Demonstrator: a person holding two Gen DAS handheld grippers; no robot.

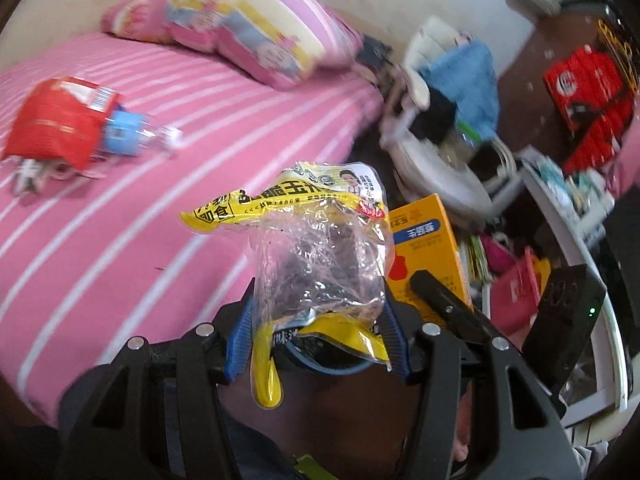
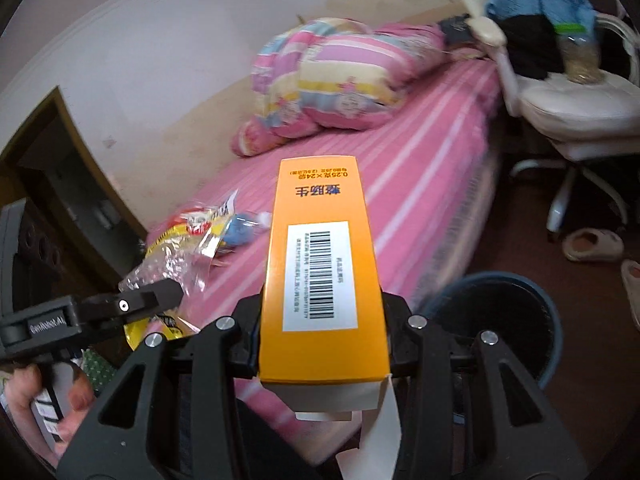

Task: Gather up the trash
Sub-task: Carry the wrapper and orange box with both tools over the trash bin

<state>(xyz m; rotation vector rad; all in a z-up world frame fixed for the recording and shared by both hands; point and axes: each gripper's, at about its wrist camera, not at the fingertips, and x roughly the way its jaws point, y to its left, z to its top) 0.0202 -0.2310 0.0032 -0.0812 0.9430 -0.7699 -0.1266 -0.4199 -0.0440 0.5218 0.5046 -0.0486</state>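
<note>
My left gripper (image 1: 316,320) is shut on a clear and yellow snack wrapper (image 1: 316,248), held above the pink striped bed (image 1: 160,208). My right gripper (image 2: 322,312) is shut on an orange carton (image 2: 322,264) with a barcode label, its bottom flap open. The carton also shows in the left wrist view (image 1: 430,248), and the wrapper in the right wrist view (image 2: 172,268). A red wrapper (image 1: 56,120) and a plastic bottle with a blue label (image 1: 132,132) lie on the bed. A dark blue bin (image 2: 500,320) stands on the floor beside the bed, to the right of the carton.
A folded quilt (image 2: 332,80) lies at the head of the bed. A white chair (image 2: 572,100) with clothes and a jar stands beyond the bin. Slippers (image 2: 592,244) lie on the floor. Red bags (image 1: 588,92) and clutter fill the left wrist view's right side.
</note>
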